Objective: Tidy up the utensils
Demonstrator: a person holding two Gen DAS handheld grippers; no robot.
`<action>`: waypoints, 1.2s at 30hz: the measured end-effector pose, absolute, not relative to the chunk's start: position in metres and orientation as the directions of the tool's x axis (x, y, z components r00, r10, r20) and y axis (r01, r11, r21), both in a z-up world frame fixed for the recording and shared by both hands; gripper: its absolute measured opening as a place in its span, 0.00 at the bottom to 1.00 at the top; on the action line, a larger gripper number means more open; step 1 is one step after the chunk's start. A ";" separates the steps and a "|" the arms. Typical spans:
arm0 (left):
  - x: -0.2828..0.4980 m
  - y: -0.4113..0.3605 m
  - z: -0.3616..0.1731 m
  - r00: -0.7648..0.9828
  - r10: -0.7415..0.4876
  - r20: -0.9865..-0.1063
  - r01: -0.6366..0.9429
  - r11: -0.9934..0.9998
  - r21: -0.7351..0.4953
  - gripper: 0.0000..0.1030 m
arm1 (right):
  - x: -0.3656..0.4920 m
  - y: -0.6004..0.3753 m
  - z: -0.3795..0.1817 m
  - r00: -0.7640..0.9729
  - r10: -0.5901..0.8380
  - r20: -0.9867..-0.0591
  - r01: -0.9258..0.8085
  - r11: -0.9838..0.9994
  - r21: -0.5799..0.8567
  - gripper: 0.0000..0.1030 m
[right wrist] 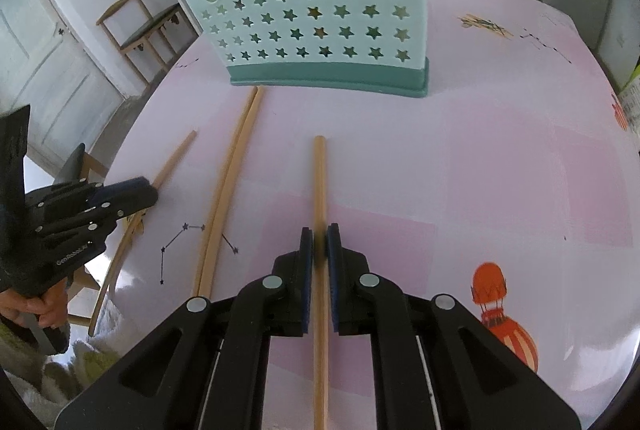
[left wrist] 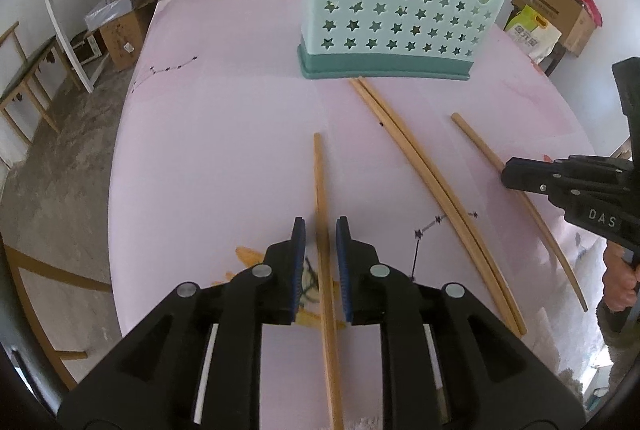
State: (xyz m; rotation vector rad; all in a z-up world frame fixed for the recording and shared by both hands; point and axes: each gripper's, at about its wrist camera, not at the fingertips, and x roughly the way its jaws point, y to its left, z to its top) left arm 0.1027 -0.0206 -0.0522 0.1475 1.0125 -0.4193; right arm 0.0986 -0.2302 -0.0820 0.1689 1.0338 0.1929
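Left hand-held gripper (left wrist: 320,226) sits right up close with a wooden chopstick (left wrist: 320,182) running between its blue pads, jaws a little apart with a sliver of gap on each side, so not really clamping it. Right hand-held gripper (right wrist: 320,232) is pinched tight on another chopstick (right wrist: 319,182). A pair of chopsticks (left wrist: 416,158) lies on the pink desk (left wrist: 224,150) between them, tips nearly touching the mint star-holed utensil holder (left wrist: 400,10) standing further back.

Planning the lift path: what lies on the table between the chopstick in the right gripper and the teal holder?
Nothing: in the right wrist view, bare pink tablecloth separates the chopstick tip from the holder.
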 end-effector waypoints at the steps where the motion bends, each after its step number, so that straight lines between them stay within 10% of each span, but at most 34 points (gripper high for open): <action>1: 0.105 -0.022 -0.052 0.461 -0.267 -0.846 0.408 0.911 -0.066 0.14 | 0.101 -0.228 -0.082 0.497 0.236 -0.835 -0.083 0.971 0.225 0.08; 36: 0.126 -0.041 -0.049 0.498 -0.179 -0.848 0.387 0.922 0.033 0.11 | 0.123 -0.203 -0.072 0.517 0.158 -0.842 -0.125 0.986 0.108 0.07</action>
